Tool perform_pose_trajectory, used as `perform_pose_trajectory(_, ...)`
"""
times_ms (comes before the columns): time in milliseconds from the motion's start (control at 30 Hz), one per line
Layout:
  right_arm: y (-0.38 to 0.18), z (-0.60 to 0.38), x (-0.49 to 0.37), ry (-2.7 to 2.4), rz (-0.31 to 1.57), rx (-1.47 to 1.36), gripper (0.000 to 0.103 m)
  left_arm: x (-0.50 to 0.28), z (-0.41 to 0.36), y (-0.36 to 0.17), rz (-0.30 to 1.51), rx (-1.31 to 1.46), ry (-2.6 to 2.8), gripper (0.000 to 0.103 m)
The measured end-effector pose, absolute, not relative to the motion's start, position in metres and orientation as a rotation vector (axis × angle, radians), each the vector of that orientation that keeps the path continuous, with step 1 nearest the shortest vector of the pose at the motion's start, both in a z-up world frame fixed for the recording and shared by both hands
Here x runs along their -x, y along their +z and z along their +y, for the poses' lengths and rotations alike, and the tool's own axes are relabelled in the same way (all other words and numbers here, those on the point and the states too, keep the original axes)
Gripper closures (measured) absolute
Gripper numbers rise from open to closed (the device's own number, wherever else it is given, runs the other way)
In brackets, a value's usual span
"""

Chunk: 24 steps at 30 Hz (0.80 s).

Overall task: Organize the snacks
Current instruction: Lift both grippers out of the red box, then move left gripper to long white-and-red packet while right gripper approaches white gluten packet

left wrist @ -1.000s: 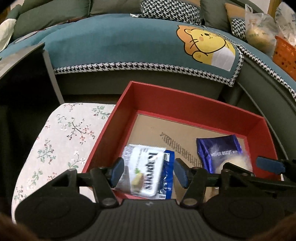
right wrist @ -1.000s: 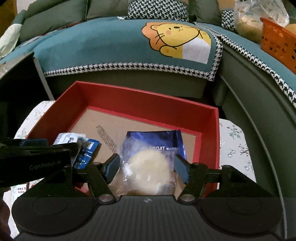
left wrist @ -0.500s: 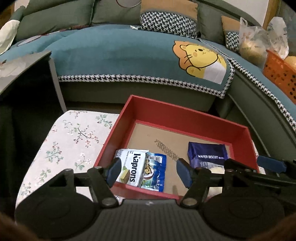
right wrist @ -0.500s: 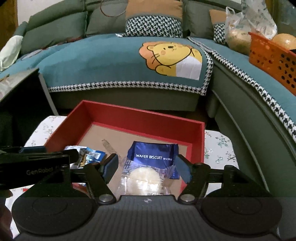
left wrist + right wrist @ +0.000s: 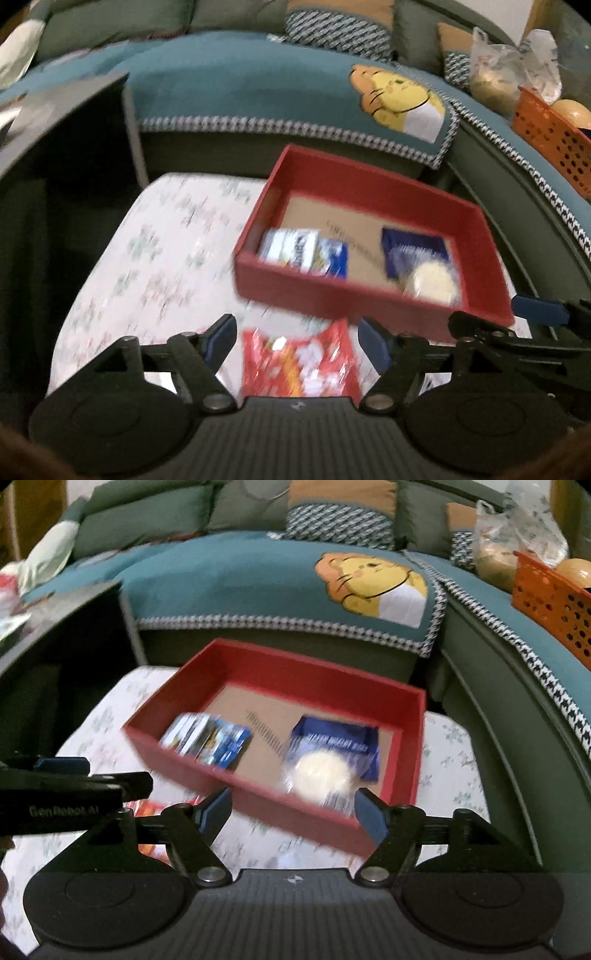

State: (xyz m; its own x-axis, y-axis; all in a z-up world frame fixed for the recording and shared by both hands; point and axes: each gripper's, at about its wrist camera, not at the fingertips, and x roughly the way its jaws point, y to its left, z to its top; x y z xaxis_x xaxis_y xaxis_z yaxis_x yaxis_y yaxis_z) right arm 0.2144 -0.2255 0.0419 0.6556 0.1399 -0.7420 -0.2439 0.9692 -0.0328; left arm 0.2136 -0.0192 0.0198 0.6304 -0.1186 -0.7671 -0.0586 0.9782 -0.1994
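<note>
A red box (image 5: 373,295) (image 5: 255,797) stands on the floral table. Inside lie a white-and-blue snack packet (image 5: 304,251) (image 5: 208,740) at the left and a blue wafer biscuit packet (image 5: 421,258) (image 5: 332,757) at the right. A red snack bag (image 5: 299,363) lies on the table in front of the box, under my open, empty left gripper (image 5: 297,341); a bit of it shows in the right wrist view (image 5: 147,806). My right gripper (image 5: 291,810) is open and empty, near the box's front wall.
The floral tablecloth (image 5: 147,266) extends left of the box. A teal sofa cover with a lion picture (image 5: 373,583) lies behind. An orange basket (image 5: 554,602) and plastic bags sit at the far right. A dark cabinet (image 5: 55,155) stands at the left.
Both grippers have pulled back and up from the box, leaving the two packets inside. The red snack bag has come into view under the left gripper. Both views are motion-blurred.
</note>
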Motion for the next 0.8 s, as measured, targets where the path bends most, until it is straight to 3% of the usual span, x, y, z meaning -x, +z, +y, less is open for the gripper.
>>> perform_pose_trajectory(467, 0.034, -0.196, -0.167, 0.333, 0.883, 0.212, 0.023, -0.182, 0.019, -0.044, 1.07, 0.426, 0.126, 0.021)
perform_pose_trajectory(667, 0.032, -0.206, -0.171, 0.329, 0.891, 0.206, 0.023, -0.187, 0.005, -0.061, 1.085, 0.378, 0.189, 0.013)
perform_pose_trajectory(800, 0.03, -0.213, -0.173, 0.318, 0.905, 0.21, 0.023, -0.186, -0.001, -0.06, 1.081, 0.314, 0.21, 0.026)
